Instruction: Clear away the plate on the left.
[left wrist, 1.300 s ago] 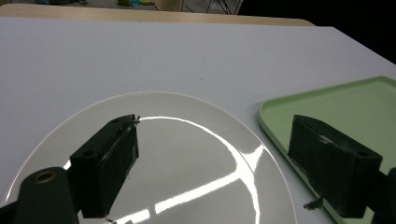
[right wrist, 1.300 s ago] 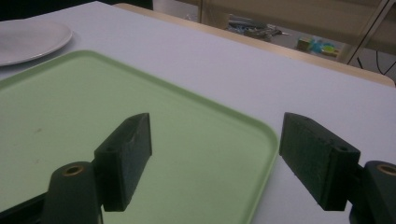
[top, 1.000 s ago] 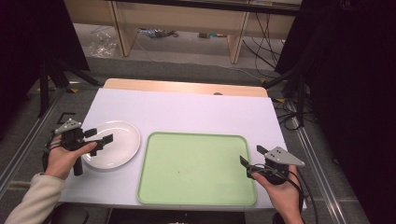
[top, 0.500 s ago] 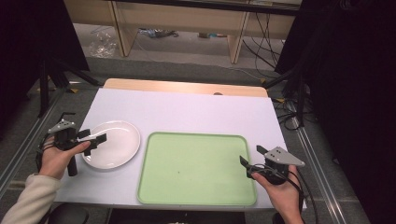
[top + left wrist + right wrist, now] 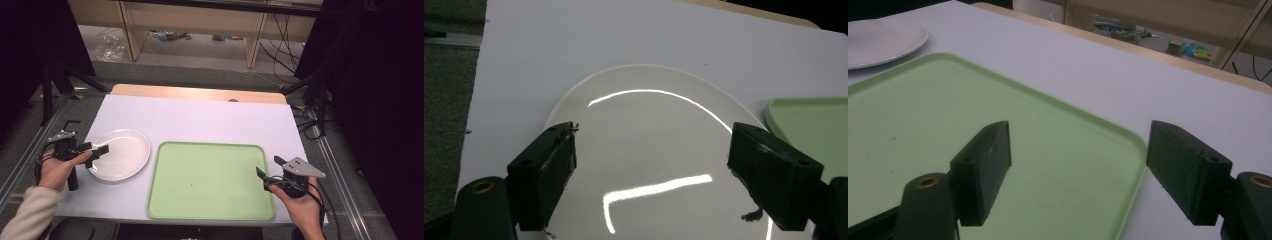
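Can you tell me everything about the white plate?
The white plate is round, shallow and glossy, like glazed ceramic, with bright streaks of light on it. It has nothing on it and lies flat on the pale table, close to the left edge of the green tray with a narrow gap between them. The left gripper reaches over its left rim with jaws wide apart, one on each side of the plate's near part; whether they touch it is unclear.
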A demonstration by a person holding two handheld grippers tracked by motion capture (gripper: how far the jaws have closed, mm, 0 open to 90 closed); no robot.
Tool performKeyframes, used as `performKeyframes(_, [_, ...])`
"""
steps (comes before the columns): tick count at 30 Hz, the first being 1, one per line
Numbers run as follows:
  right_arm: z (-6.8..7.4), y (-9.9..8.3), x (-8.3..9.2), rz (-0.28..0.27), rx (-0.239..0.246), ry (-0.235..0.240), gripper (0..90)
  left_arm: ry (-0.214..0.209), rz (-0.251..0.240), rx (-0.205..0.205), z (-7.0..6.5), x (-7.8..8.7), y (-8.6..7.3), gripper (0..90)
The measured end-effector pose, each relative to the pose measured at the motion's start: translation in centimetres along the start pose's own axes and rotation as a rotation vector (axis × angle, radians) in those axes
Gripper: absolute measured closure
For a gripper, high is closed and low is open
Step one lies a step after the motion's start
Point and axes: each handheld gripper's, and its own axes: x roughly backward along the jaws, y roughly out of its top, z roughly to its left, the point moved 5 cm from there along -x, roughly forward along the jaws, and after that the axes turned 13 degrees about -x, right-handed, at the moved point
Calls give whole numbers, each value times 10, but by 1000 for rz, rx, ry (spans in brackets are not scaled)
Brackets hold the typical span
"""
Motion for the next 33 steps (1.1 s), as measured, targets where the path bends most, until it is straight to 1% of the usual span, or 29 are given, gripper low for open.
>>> performKeyframes(1, [0, 0, 0, 1, -1, 0, 270, 10, 20, 23, 3, -1, -4, 188])
performKeyframes(2, [0, 0, 0, 0, 0, 0, 270, 17, 30, 39, 4, -2, -5, 188])
performKeyframes(4, [0, 0, 0, -1, 5, -2, 271, 22, 48, 46, 8, -2, -9, 193])
performKeyframes(5, [0, 0, 0, 0, 6, -2, 271, 32, 51, 64, 9, -2, -10, 193])
performKeyframes(6, [0, 0, 0, 1, 0, -1, 271, 29, 51, 57, 11, -2, -10, 195])
performKeyframes(7, [0, 0, 0, 1, 0, 0, 271, 33, 69, 68, 12, -1, -11, 197])
performKeyframes(9, [0, 0, -1, -3, 9, -2, 272, 32, 74, 77, 14, -1, -12, 202])
performKeyframes(11, [0, 0, 0, 5, 1, 0, 272, 35, 57, 103, 16, -3, -14, 212])
performKeyframes(13, [0, 0, 0, 1, 7, -1, 272, 43, 63, 111, 19, -2, -15, 229])
performKeyframes(15, [0, 0, -1, 1, 8, 0, 272, 46, 60, 119, 21, -1, -15, 241])
performKeyframes(20, [0, 0, -1, 1, 8, 1, 273, 45, 61, 133, 21, -1, -16, 247])
performKeyframes(22, [0, 0, 0, 1, 8, 0, 273, 44, 84, 139, 23, -1, -19, 250])
performKeyframes(23, [0, 0, 0, 1, 8, 0, 274, 45, 81, 144, 23, -2, -20, 254])
performKeyframes(24, [0, 0, 0, 1, 7, 0, 274, 49, 90, 145, 25, -1, -21, 259])
performKeyframes(25, [0, 0, 1, 12, 10, 0, 275, 49, 91, 147, 26, -1, -21, 265])
performKeyframes(26, [0, 0, 1, 14, 10, 0, 275, 50, 93, 158, 26, -1, -22, 273])
performKeyframes(27, [0, 0, 0, 5, 8, 3, 275, 50, 96, 168, 27, -1, -23, 283])
performKeyframes(32, [0, 0, 1, 13, 12, 2, 276, 40, 108, 181, 29, -1, -26, 346])
performKeyframes(33, [0, 0, 1, 12, 12, 2, 277, 39, 112, 185, 30, -1, -27, 346])
